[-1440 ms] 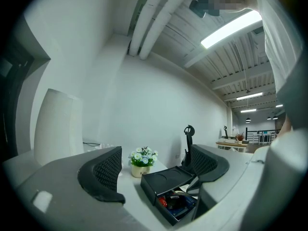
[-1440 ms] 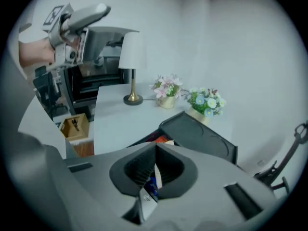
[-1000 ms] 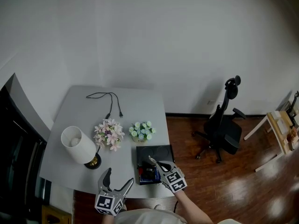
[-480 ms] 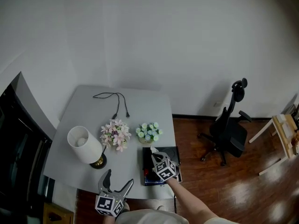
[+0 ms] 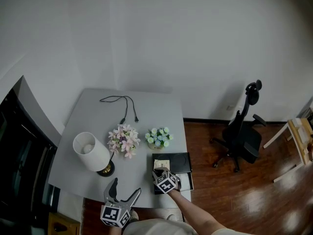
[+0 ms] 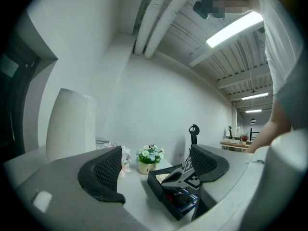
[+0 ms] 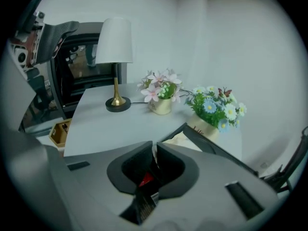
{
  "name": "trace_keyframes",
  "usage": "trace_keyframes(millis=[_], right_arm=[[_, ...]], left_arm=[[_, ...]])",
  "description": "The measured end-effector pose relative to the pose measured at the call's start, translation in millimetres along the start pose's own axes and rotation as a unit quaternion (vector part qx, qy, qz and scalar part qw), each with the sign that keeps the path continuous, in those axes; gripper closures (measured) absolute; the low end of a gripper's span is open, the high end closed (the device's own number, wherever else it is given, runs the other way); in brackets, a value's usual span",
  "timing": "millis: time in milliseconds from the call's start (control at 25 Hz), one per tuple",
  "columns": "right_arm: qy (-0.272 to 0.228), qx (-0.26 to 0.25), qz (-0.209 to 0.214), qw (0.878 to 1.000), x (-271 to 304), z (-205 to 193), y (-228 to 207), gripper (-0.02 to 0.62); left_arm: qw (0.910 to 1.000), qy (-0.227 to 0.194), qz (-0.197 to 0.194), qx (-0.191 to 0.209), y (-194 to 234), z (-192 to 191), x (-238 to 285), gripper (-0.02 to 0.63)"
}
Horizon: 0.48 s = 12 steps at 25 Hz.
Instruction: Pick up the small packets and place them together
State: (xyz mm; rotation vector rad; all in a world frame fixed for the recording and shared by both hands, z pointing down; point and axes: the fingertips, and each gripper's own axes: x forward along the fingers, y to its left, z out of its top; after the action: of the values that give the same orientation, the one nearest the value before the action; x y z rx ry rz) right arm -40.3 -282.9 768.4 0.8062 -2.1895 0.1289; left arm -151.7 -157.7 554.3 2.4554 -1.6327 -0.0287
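Observation:
My right gripper (image 5: 160, 172) hangs over the left part of a black open box (image 5: 182, 159) at the table's near right edge. A thin dark packet (image 7: 146, 196) with a red patch is pinched between its jaws (image 7: 154, 148), which are beginning to open. A pale packet (image 5: 162, 164) lies in the box just ahead of the tips and shows again as a pale packet (image 7: 182, 138) behind the box rim (image 7: 211, 141). More coloured packets (image 6: 185, 198) lie in the box. My left gripper (image 5: 124, 192) hovers open and empty off the table's near edge, its jaws (image 6: 156, 166) wide apart.
On the grey table (image 5: 88, 121) stand a white lamp (image 5: 90, 152), pink flowers (image 5: 124, 140) and blue-white flowers (image 5: 159, 137). A black cable (image 5: 122, 106) lies at the back. An office chair (image 5: 242, 133) stands on the wooden floor to the right.
My right gripper has shifted left over the box with the dark packet. A pale packet now shows in the box ahead of its tips. The left gripper has stayed put.

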Motion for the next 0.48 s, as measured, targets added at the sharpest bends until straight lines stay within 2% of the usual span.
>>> trace_keyframes(millis=[80, 120, 160, 200, 320, 480], right_arm=[[-0.01, 0.021, 0.004, 1.0, -1, -1, -1, 0.542], [-0.02, 0.025, 0.003, 0.999, -2, 1, -1, 0.503], [-0.03, 0.025, 0.0, 0.999, -6, 4, -2, 0.321], [-0.045, 0.026, -0.007, 0.999, -14, 8, -4, 0.198], [-0.137, 0.05, -0.043, 0.988, -63, 36, -20, 0.199], [-0.281, 0.107, -0.084, 0.95, -154, 65, -51, 0.215]], left_arm=[[1.0, 0.001, -0.002, -0.001, 0, -1, 1, 0.17], [1.0, 0.002, -0.004, -0.001, -1, -1, 2, 0.17], [1.0, 0.002, -0.006, -0.001, -3, -2, 4, 0.169], [1.0, 0.002, -0.009, 0.0, -5, -2, 5, 0.17], [0.9998, 0.002, -0.018, 0.005, -9, 0, 8, 0.17], [0.9995, 0.004, -0.031, 0.011, -14, 0, 17, 0.17]])
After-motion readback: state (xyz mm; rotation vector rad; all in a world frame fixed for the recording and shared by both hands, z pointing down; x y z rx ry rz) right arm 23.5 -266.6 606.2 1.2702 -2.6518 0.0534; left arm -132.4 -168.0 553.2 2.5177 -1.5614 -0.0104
